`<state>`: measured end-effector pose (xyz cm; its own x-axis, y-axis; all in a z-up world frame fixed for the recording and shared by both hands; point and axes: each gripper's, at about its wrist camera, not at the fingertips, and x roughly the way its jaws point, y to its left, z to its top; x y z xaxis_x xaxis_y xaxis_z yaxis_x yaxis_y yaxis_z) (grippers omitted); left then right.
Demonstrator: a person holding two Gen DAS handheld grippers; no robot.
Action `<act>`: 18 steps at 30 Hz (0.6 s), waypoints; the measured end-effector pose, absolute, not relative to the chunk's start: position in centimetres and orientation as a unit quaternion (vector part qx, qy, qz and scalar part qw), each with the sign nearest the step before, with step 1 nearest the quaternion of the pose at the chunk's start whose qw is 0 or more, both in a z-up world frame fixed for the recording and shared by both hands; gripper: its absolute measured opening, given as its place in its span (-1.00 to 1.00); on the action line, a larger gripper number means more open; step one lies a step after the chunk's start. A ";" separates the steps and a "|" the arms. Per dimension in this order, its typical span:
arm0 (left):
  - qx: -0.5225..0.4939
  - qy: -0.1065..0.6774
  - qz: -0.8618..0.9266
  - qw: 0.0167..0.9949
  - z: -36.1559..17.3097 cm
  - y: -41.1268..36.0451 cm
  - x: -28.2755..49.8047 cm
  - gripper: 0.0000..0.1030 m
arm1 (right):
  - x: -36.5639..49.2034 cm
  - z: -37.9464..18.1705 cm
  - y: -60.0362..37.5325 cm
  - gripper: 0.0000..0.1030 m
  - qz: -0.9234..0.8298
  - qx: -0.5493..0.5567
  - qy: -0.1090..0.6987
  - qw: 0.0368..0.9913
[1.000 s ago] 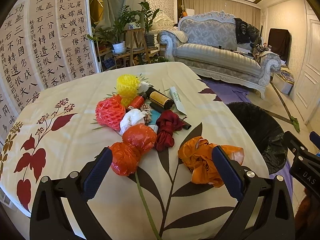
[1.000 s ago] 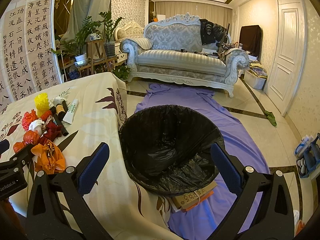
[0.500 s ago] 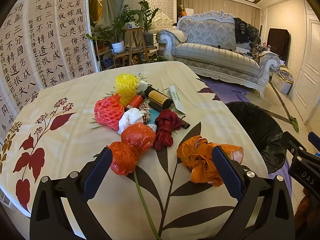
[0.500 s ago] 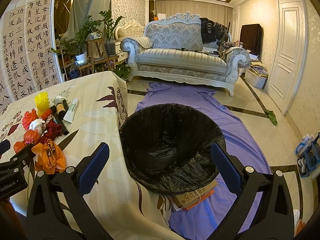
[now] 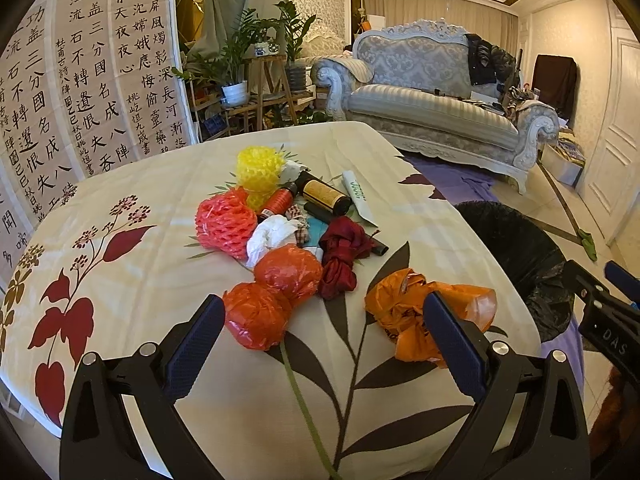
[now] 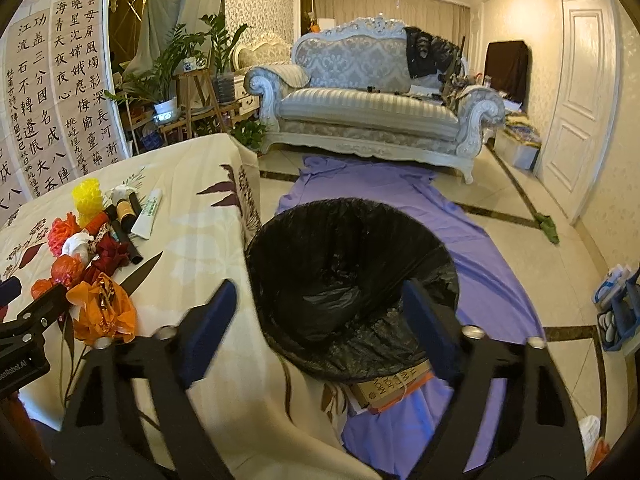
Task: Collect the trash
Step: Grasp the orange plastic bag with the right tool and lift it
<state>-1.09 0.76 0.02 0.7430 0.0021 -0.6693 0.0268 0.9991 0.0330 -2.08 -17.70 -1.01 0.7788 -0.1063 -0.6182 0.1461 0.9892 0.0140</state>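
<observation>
Now the right gripper (image 6: 316, 300), empty, has just been closing above the bin (image 6: 352, 280); left gripper (image 5: 320, 320) spread, orange bag (image 5: 404, 312) beside its right finger.

Open left tongs (image 5: 322, 314) hover, seemingly untouching, before orange bag (image 5: 404, 314)

Orange bag (image 5: 424, 312), leaf-patterned cream tablecloth (image 5: 140, 280), black bin (image 6: 348, 280)

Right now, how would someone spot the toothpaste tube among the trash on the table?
Look at the trash heap on the flowered table. At its far edge, on the sofa side, lies the toothpaste tube: the only white, flat, long thing with green lettering, beside a black and gold bottle.
</observation>
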 end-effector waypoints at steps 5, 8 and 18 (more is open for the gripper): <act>0.021 0.361 0.002 0.932 0.0 1.4 -1.6 0.87 | -2.0 -0.8 -16.6 0.52 -0.045 0.033 0.328 0.943; 0.024 0.360 0.011 0.933 0.2 2.5 -1.6 0.87 | -1.8 -0.2 -15.6 0.52 -0.027 0.029 0.325 0.945; 0.016 0.374 0.035 0.926 -0.2 6.4 -1.6 0.86 | -0.8 1.3 -9.9 0.52 0.057 0.003 0.320 0.946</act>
